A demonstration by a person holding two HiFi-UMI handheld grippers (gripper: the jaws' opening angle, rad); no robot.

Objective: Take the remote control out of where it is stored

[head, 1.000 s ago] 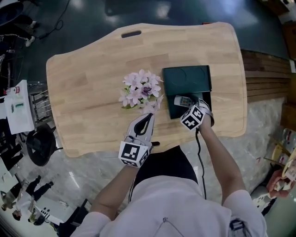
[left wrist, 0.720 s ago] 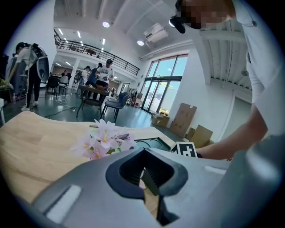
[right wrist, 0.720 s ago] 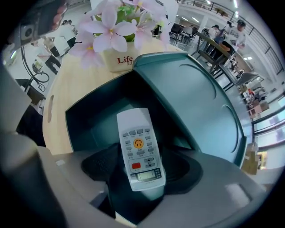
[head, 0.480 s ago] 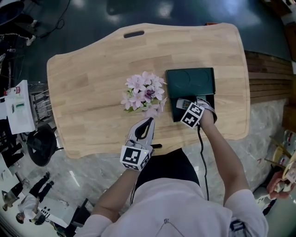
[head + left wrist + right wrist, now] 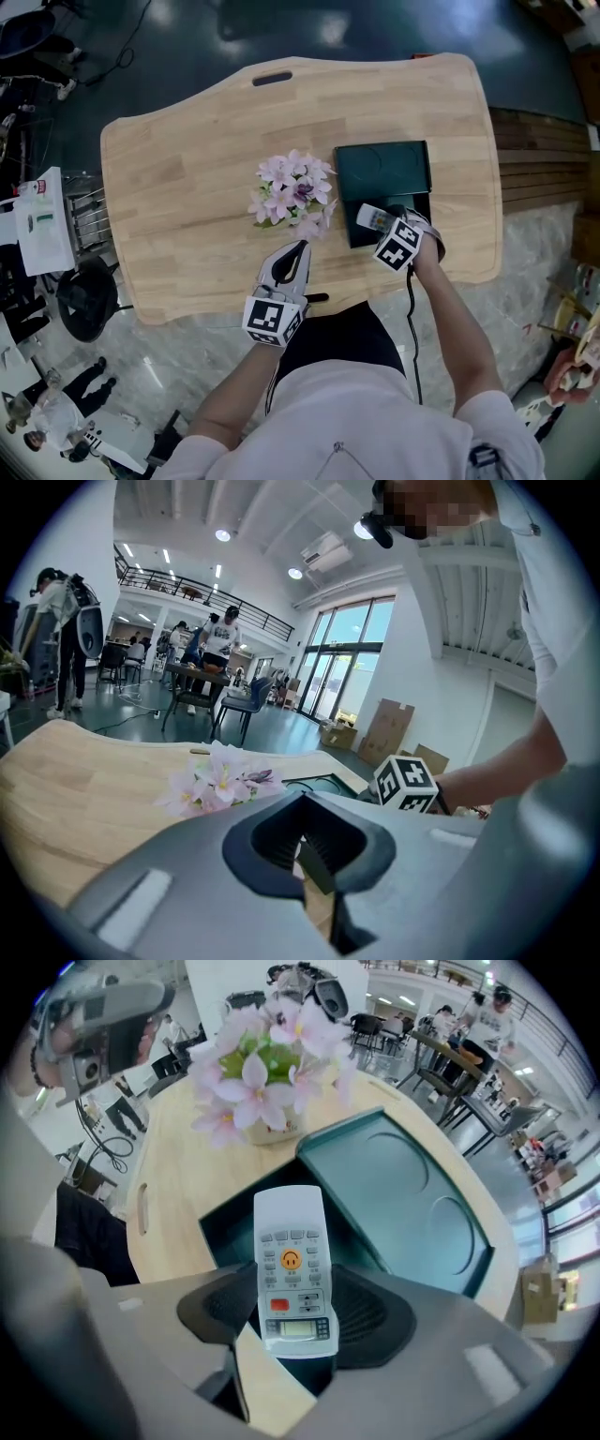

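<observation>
Remote (image 5: 292,1262): your right tool (image 5: 298,1321) just closed onto it, grip's made. Lift it clear of box (image 5: 412,1199). Left tool (image 5: 314,860) clenched, empty.

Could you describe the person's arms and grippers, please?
The left gripper and right gripper are grey with dark pads and white cubes of black square markers. A black cable trails from the right, whose jaws have just been closing on a white remote control. Short white sleeves.

On the table (image 5: 187,169), a flower bunch (image 5: 292,190) stands just left of the box (image 5: 384,173), the remote control (image 5: 370,217) over its near end.
</observation>
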